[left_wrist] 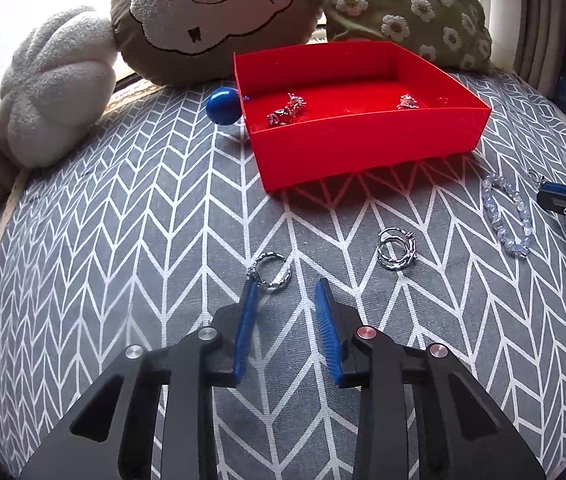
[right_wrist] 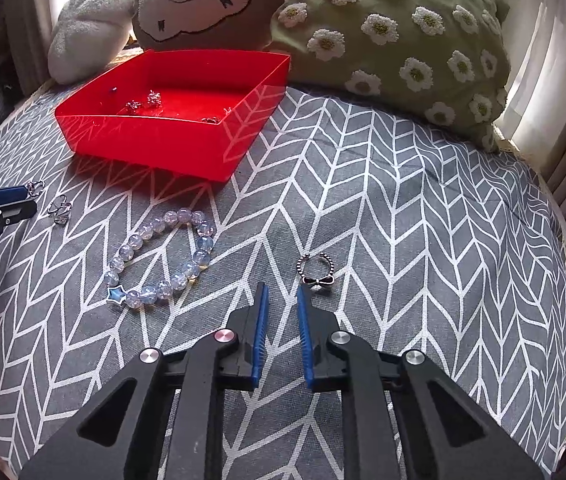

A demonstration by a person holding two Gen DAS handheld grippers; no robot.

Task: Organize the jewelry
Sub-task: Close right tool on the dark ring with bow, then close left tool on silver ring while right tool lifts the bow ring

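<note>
While hovering over grey chevron-patterned cushion (left_wrist: 123,240), keeps left hand-held gripper (left_wrist: 286,281) apart, empty, fingertip against twisted silver ring (left_wrist: 271,274); right hand-held gripper (right_wrist: 281,287) narrowly apart, empty, beside beaded silver bow ring (right_wrist: 317,276). Both rings outside red plastic tray (left_wrist: 363,152).

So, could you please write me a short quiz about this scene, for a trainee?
1. True or false: the beaded bracelet lies inside the red tray.
2. Which colour is the ball beside the tray? A green, B blue, C yellow.
3. Fill in: the bow ring lies just ahead of the ___ hand-held gripper.

Key: 1 false, the bracelet lies on the patterned cloth, outside the tray. 2 B. 3 right.
</note>
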